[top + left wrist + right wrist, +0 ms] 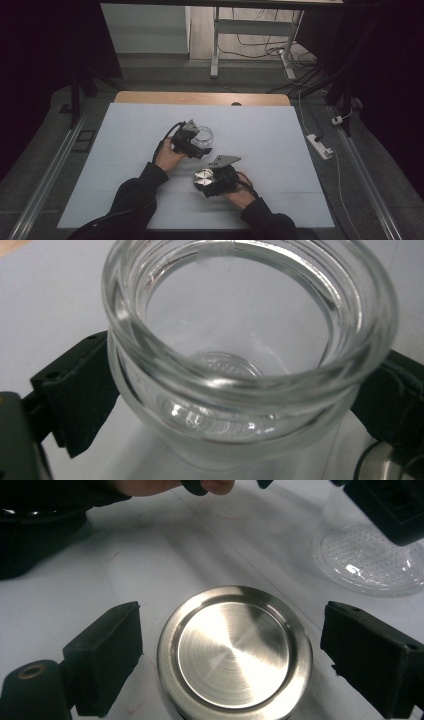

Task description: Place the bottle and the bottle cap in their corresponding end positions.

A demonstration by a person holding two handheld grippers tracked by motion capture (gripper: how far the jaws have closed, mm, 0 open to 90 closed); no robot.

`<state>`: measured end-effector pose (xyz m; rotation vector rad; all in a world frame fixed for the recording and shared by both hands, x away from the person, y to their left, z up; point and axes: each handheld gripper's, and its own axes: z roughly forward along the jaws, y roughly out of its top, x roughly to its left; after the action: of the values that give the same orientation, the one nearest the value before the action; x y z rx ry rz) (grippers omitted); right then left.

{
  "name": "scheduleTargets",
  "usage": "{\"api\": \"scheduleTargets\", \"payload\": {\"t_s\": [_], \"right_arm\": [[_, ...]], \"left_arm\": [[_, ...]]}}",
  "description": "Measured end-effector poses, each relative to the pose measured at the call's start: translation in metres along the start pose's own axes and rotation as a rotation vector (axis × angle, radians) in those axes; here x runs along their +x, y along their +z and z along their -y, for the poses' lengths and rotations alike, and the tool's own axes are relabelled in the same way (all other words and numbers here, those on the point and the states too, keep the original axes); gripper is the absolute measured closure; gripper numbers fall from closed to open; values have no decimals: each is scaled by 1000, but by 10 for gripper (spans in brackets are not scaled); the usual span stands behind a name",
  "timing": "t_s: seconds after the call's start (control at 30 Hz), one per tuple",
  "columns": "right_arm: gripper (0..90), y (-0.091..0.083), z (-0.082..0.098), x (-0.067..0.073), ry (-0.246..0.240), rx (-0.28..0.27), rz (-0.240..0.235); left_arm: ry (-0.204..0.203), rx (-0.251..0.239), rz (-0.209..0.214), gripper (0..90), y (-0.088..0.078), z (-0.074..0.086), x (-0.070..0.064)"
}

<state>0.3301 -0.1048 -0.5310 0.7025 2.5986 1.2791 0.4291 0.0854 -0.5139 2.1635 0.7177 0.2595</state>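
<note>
Here, the left gripper (196,145) is seen spread, its jaws just clear of the glass jar (240,365) standing between them. The right gripper (212,181) is likewise spread, the metal lid (235,652) lying untouched between its jaws.

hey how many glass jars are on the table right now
1. The glass jar stands open-topped on the white table, between the fingers of the left gripper. Its metal lid lies apart, by the right gripper.
</note>
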Motion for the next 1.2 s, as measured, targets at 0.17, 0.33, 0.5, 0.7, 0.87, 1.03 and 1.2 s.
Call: {"api": "scheduleTargets", "payload": {"t_s": [0.17,0.33,0.5,0.7,0.87,1.03,1.2], "right_arm": [[90,-3,-1,1,-5,-8,-3],[86,-8,-2,1,-3,-16,-12],[86,-13,-4,0,7,-24,-23],[85,-19,-5,0,15,-41,-30],[79,-24,-5,0,4,-42,-21],[50,-29,-6,-1,6,-46,-13],[26,-37,-5,-5,22,-46,-6]], "left_arm": [[0,4,2,24,-3,2,-2],[-10,-3,4,15,-11,3,-1],[-20,-8,12,12,-21,5,-1],[-27,5,25,8,-28,11,-3],[-47,11,51,0,-33,16,-6],[-45,11,63,0,-42,22,-12],[-36,9,58,0,-53,26,-18]]}}
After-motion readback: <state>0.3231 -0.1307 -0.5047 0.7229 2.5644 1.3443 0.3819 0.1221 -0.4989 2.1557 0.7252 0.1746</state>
